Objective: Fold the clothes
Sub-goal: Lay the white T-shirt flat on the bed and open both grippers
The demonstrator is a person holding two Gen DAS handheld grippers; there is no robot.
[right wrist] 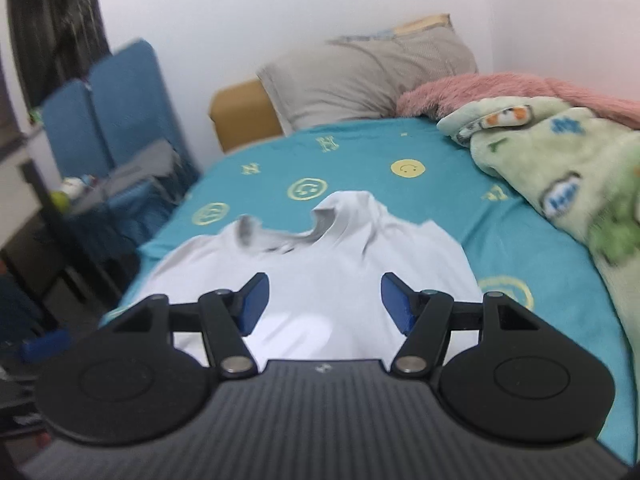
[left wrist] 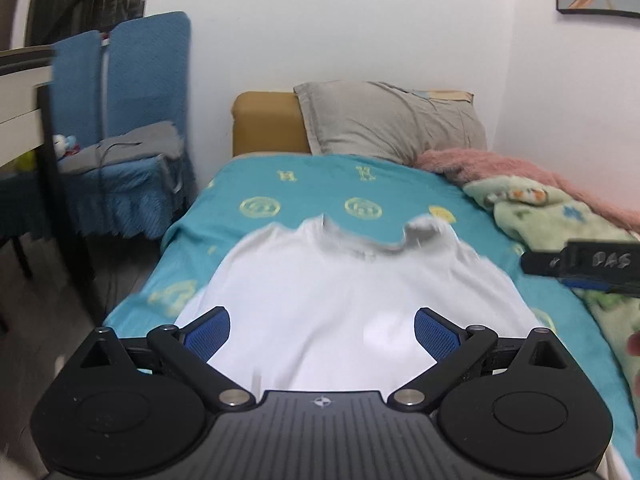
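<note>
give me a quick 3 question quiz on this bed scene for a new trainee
1. True or false: the left tool is clamped on the white cotton shirt.
2. What lies on the teal bedsheet with yellow smiley prints between the shirt and the beige pillow?
A. only bare sheet
B. a folded towel
C. a book
3. Fill in: beside the pillow lies a fluffy ____ blanket, next to the green fleece blanket with cartoon prints.

Key:
1. False. Both the left tool and the right tool are open above the shirt, holding nothing.
2. A
3. pink
</note>
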